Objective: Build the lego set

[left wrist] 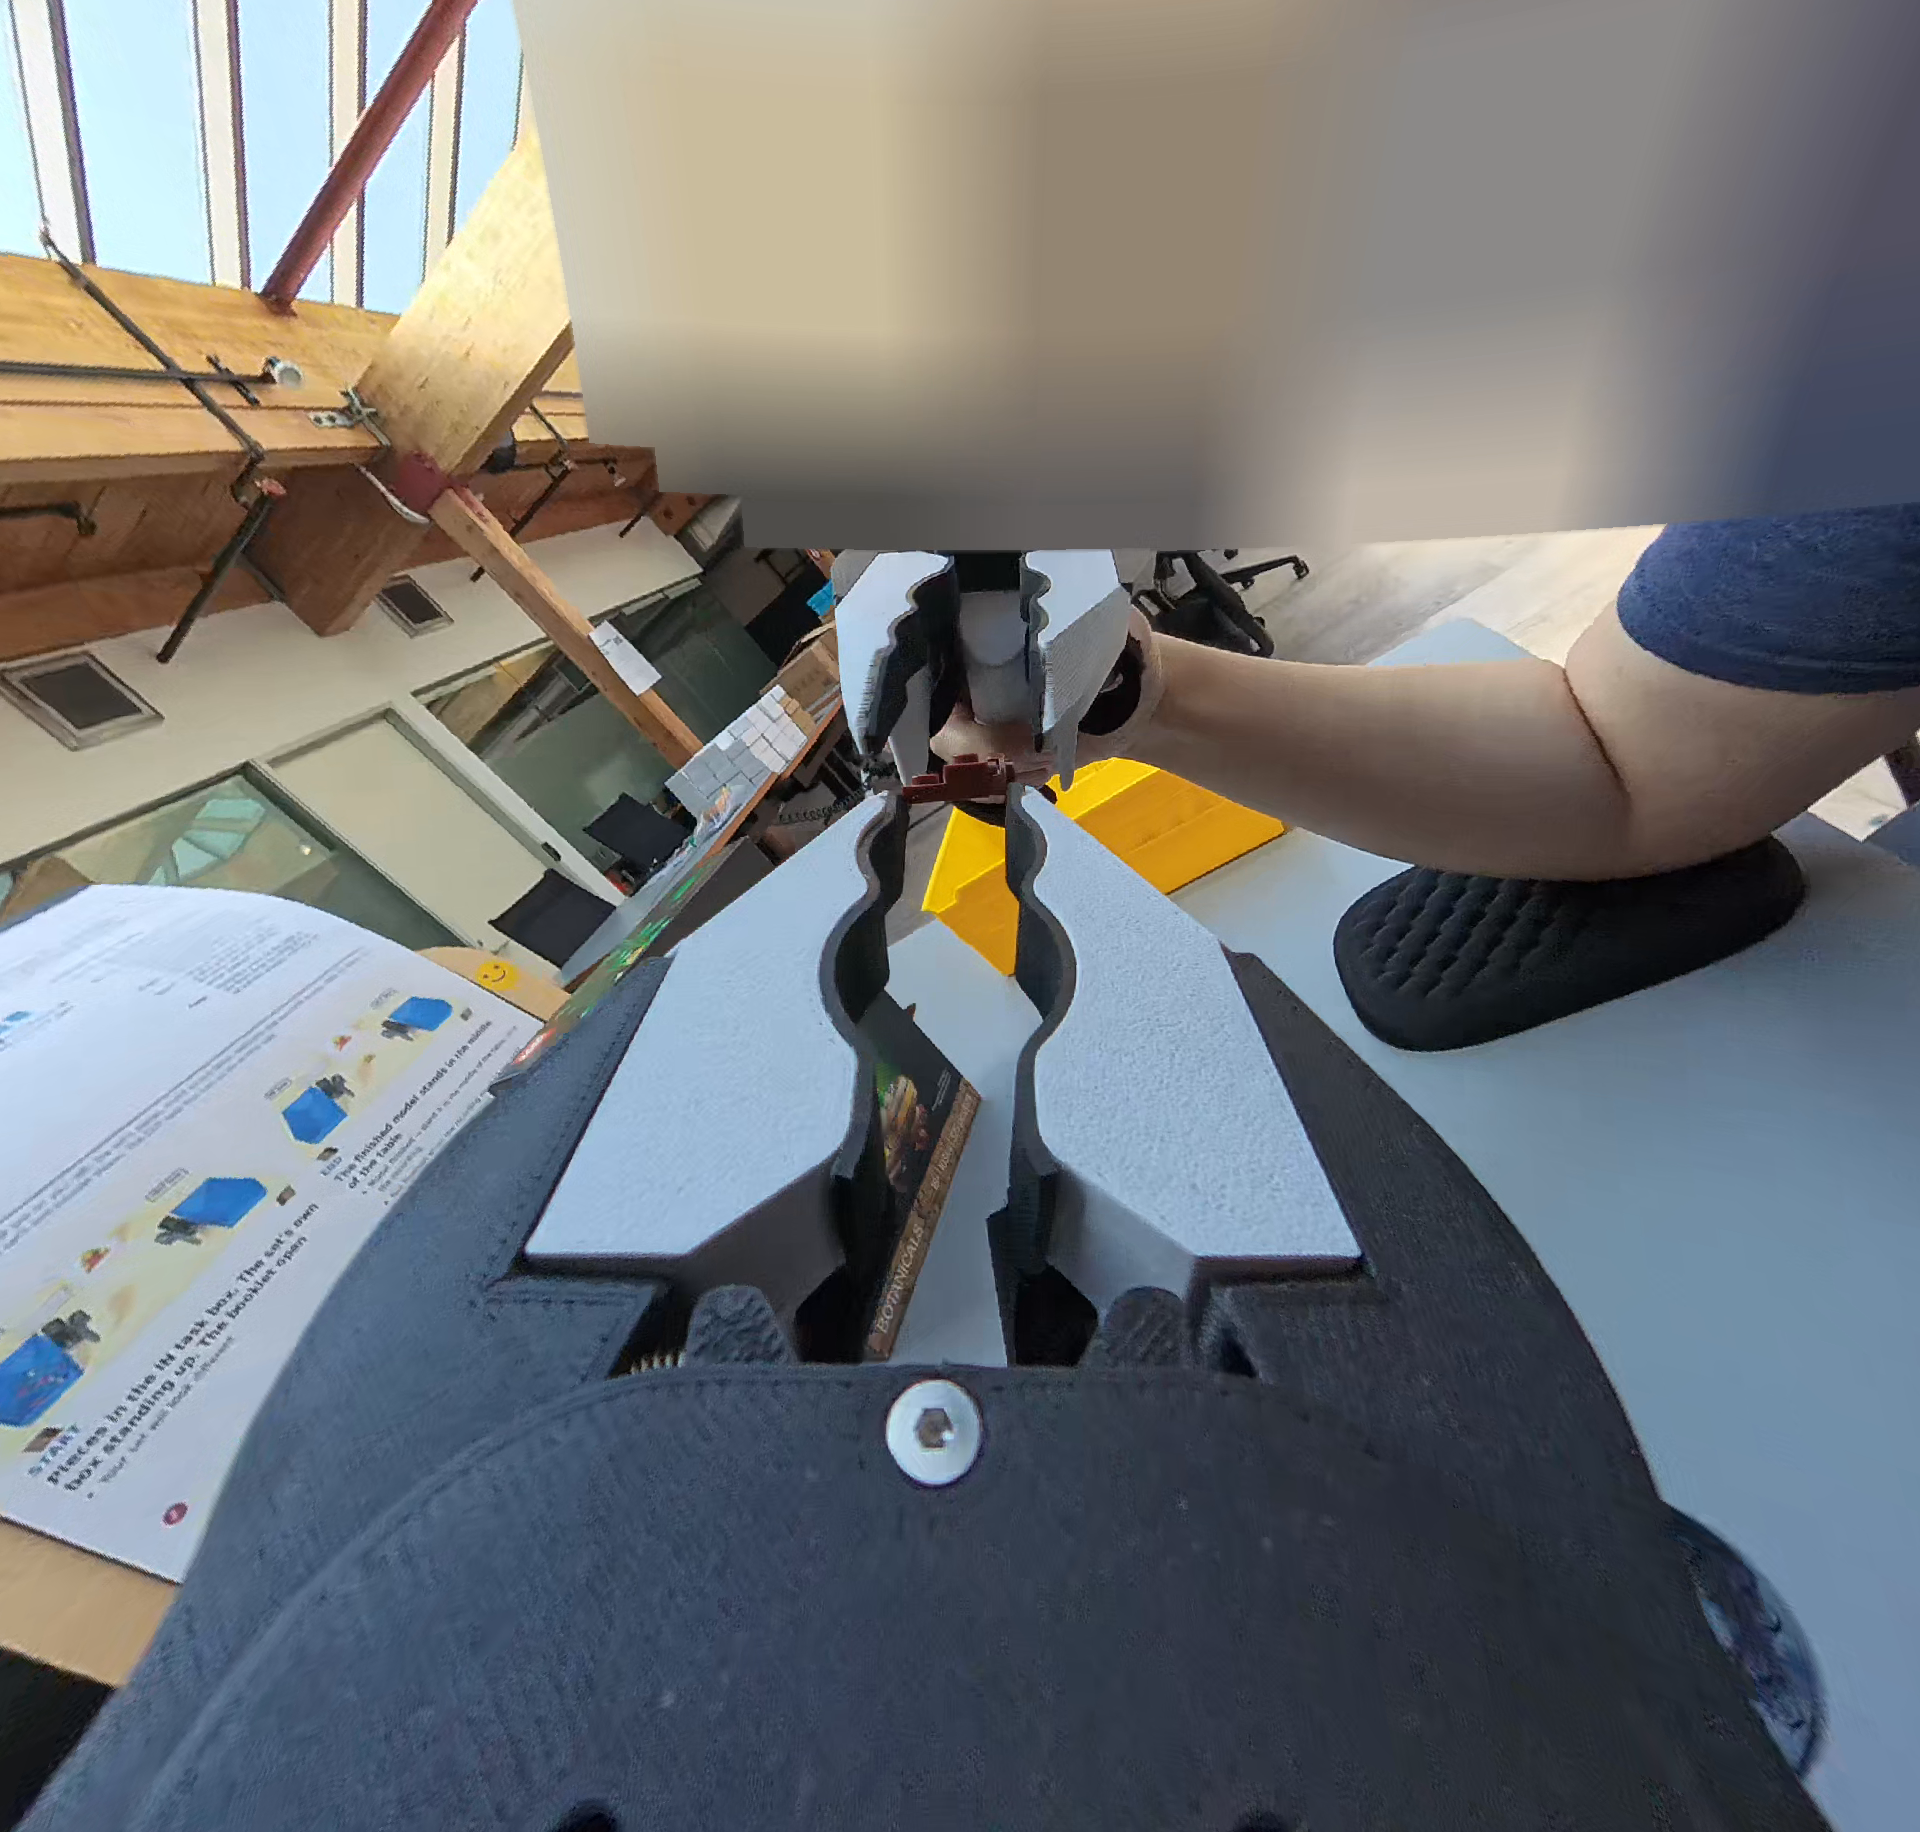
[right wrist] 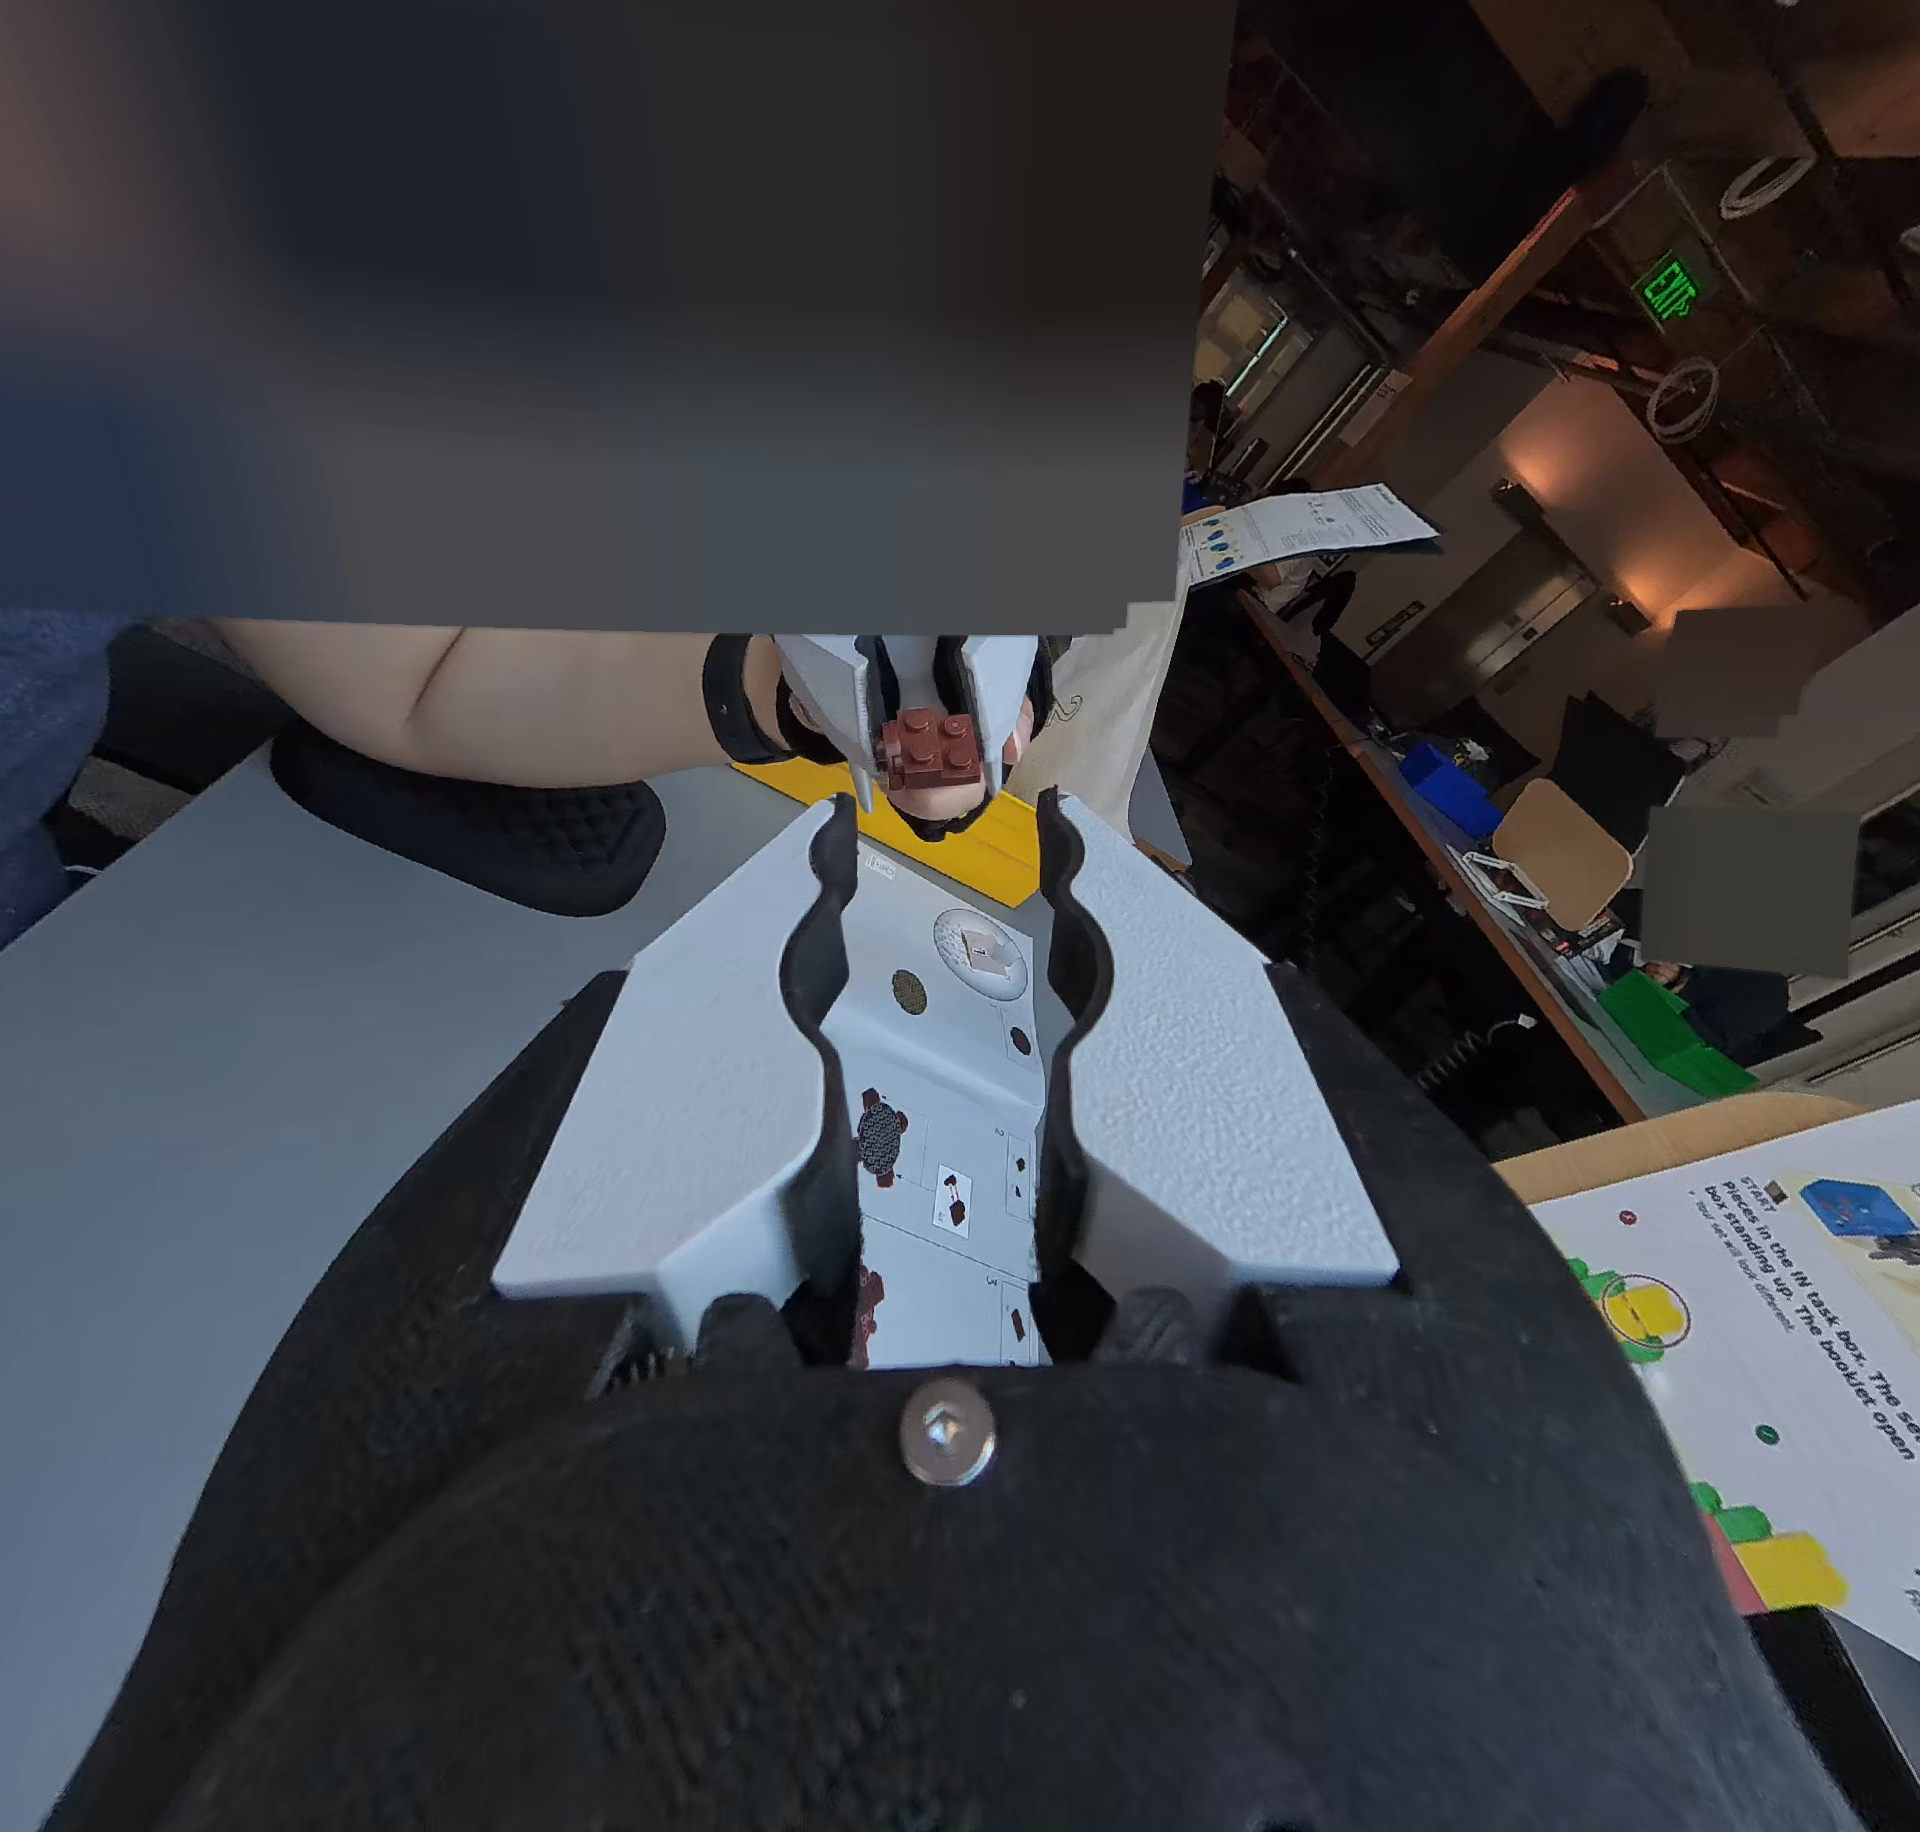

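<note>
My left gripper (left wrist: 954, 803) is shut on a small reddish-brown lego assembly (left wrist: 961, 777), held in the air by its sides. In the right wrist view the same assembly (right wrist: 930, 748) shows its studs, two stacked plates clamped between the left gripper's fingers (right wrist: 864, 743). My right gripper (right wrist: 945, 803) faces the left one tip to tip. It is open and empty, its tips just short of the assembly. In the left wrist view the right gripper (left wrist: 979, 766) hangs right above the piece.
The open building booklet (right wrist: 935, 1055) lies on the white table (right wrist: 208, 1055) below the grippers. A yellow tray (left wrist: 1101, 847) and a black arm pad (left wrist: 1558, 941) lie behind. The lego box (left wrist: 920, 1159) and a printed sheet (left wrist: 156, 1159) lie on the left. My two grippers' fingertips are within a few centimetres of each other.
</note>
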`<state>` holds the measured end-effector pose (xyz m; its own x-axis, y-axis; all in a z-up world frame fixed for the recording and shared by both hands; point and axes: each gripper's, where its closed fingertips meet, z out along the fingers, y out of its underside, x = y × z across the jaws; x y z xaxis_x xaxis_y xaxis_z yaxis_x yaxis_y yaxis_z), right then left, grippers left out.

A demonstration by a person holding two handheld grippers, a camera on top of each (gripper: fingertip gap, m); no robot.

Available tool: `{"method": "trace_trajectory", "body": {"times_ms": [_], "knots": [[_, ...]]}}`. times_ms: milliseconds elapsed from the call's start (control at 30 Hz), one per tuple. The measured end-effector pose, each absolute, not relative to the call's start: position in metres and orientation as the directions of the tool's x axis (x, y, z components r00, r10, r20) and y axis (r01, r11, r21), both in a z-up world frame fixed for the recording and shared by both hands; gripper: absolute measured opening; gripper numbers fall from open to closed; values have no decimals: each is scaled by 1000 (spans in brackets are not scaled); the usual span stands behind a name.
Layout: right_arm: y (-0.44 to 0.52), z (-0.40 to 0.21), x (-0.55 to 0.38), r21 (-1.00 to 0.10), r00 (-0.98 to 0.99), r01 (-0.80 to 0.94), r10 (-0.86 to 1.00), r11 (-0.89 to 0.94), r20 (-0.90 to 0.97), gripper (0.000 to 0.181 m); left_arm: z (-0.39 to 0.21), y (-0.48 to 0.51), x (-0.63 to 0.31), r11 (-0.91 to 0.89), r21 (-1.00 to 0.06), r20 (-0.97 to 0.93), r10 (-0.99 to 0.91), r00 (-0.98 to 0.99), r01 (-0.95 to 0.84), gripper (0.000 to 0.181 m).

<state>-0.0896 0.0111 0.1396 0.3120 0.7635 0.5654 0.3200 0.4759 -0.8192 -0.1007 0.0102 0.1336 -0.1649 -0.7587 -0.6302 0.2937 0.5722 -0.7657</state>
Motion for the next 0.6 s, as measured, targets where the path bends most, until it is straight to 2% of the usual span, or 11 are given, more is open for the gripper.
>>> {"method": "trace_trajectory", "body": {"times_ms": [100, 300, 600], "knots": [[10, 130, -98, -759, 282, 414, 722, 502, 632, 37, 127, 1, -99, 639, -701, -702, -696, -150, 317, 17], [-1, 119, -105, -696, 214, 507, 709, 508, 673, 23, 118, -12, -98, 655, -685, -725, -656, -208, 319, 17], [0, 115, -103, -637, 202, 579, 667, 509, 717, 19, 116, -10, -96, 673, -682, -729, -652, -206, 286, 16]]}}
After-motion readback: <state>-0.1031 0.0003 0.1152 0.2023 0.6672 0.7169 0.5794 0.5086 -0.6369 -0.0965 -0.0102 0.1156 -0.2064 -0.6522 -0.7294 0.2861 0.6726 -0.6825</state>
